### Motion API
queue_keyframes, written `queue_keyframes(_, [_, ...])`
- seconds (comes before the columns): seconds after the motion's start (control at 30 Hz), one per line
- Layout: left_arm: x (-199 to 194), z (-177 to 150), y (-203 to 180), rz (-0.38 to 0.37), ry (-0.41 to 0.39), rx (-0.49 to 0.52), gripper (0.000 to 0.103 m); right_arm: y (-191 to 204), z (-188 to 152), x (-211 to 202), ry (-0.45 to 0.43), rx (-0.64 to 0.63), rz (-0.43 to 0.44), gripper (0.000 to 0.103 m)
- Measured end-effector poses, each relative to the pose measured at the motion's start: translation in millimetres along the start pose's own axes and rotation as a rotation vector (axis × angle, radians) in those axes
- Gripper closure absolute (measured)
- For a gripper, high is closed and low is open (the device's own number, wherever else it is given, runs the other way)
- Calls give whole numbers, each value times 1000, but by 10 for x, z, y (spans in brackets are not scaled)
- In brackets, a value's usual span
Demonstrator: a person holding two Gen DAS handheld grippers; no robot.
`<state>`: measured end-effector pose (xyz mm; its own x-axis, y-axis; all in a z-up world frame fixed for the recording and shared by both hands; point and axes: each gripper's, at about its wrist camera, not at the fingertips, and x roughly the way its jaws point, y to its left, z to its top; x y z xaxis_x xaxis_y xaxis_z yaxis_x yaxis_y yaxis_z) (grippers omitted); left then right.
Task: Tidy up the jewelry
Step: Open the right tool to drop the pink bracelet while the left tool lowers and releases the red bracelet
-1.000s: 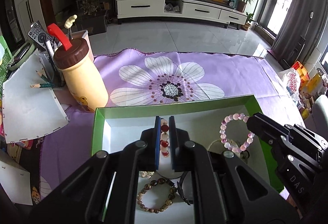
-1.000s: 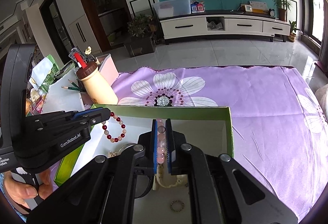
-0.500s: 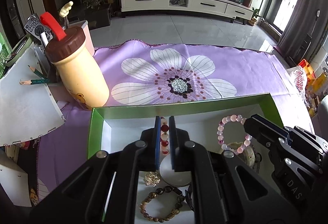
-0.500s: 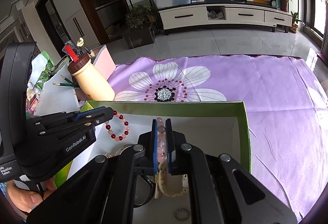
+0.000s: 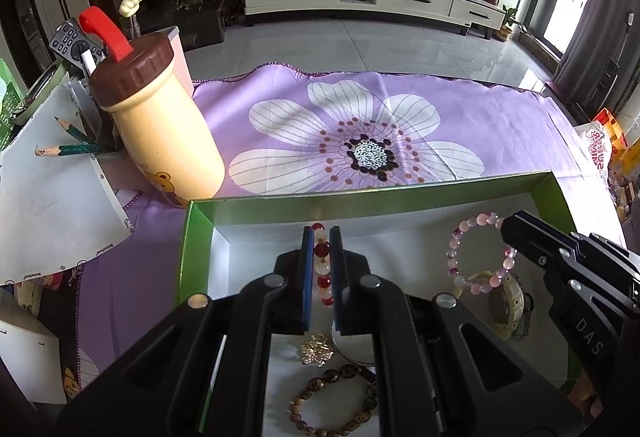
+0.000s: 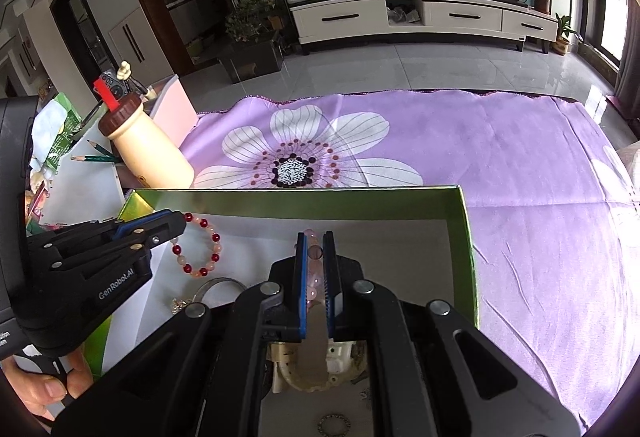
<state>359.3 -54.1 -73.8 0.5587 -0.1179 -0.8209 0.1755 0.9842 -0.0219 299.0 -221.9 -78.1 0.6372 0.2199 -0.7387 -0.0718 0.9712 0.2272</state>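
Both bead bracelets are light and floppy; left fingers [image 5: 321, 269] pinch the red one [image 5: 322, 269], right fingers [image 6: 313, 277] the pink one [image 6: 314, 269], by their beads

left claw [image 5: 321, 257]: pitched steeply down, jaws clamped on a bead bracelet
right claw [image 6: 313, 261]: same downward pitch, jaws clamped on a bead bracelet
hand [image 6: 38, 389]: bare fingers wrapped round the left claw's handle
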Motion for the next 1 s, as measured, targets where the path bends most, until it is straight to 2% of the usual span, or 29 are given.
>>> queue_keyframes(0.37, [53, -48, 29, 13, 19, 2, 96, -24, 19, 37, 21, 13, -38, 96])
queue_keyframes(1.0, [38, -69, 52, 17, 22, 7, 96, -40, -30, 87, 61, 14, -54, 96])
